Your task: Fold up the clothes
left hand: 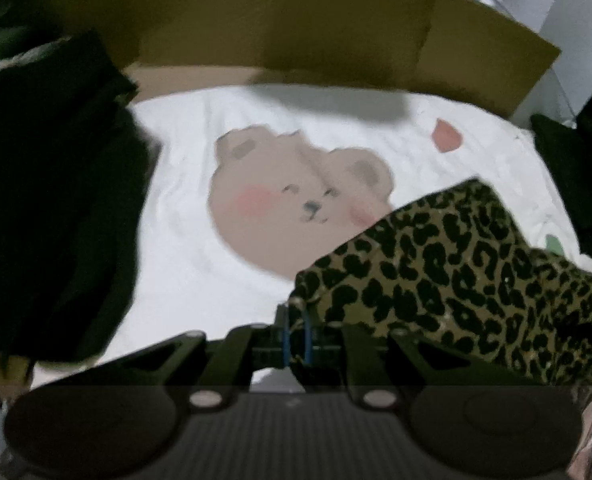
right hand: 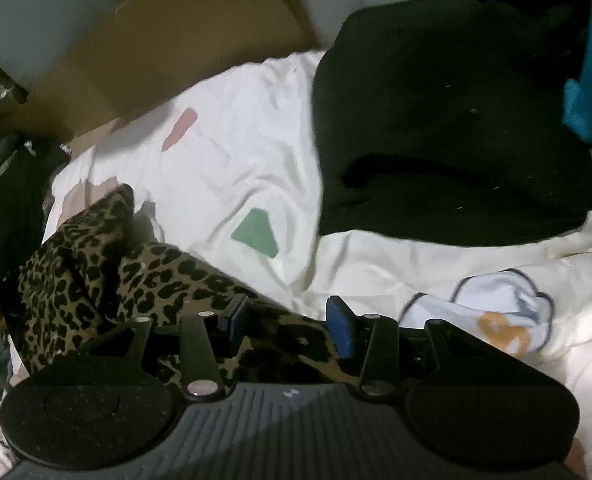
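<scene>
Left gripper (left hand: 295, 334) is clamped tight on the edge of the tan-and-black leopard-print garment (left hand: 456, 276), which is lifted off the white bedsheet with the brown bear print (left hand: 200, 264). Right gripper (right hand: 290, 326) has its blue pads (right hand: 342, 332) spread apart, with leopard cloth lying between them, unpinched. A folded dark green garment (right hand: 448, 120) sits on the sheet beyond, with a brown cardboard box (right hand: 176, 40) behind.

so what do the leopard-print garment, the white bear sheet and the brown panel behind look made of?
Leopard-print garment: thin, soft woven or knit cloth, matte; it drapes and bunches limply.
White bear sheet: smooth light fabric, probably cotton-like; fine creases, flat printed bear, no sheen.
Brown panel: looks like cardboard; stiff, flat, dull tan with straight cut edges.
</scene>
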`<state>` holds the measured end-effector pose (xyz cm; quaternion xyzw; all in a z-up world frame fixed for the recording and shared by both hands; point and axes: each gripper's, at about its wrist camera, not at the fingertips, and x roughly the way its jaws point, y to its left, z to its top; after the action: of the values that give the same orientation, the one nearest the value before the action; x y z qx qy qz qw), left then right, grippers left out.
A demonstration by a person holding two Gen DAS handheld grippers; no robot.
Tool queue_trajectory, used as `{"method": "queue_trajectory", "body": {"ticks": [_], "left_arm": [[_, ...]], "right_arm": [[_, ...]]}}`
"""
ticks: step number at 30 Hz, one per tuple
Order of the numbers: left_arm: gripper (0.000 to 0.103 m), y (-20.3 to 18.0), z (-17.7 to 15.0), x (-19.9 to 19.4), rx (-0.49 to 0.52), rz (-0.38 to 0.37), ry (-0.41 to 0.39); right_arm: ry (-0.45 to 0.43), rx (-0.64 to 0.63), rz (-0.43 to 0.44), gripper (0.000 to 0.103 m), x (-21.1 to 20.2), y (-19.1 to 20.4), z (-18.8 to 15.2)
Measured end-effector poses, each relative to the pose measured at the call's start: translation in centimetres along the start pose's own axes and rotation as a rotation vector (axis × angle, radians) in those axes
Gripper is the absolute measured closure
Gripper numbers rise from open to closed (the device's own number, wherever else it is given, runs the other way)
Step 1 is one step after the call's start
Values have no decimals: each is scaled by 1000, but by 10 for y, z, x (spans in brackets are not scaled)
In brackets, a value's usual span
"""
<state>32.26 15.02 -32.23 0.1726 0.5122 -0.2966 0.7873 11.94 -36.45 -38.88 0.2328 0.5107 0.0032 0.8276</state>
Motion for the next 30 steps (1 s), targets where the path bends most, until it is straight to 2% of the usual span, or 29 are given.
{"method": "queue_trajectory", "body": {"ticks": [9,15,24,30], "left_arm": [[96,33,-41,-18,-60,100,57],[97,58,-70,-26,-106,148,117],[97,79,-118,-38,-116,199,223],[97,89,-140,-45,-142,224,261]], "right_arm": [[73,-30,29,53,21,15,-7],[76,-29,28,53,23,18,-4],[106,-35,26,53,31,21,-9],[143,-52,38,53,37,26,-19]]}}
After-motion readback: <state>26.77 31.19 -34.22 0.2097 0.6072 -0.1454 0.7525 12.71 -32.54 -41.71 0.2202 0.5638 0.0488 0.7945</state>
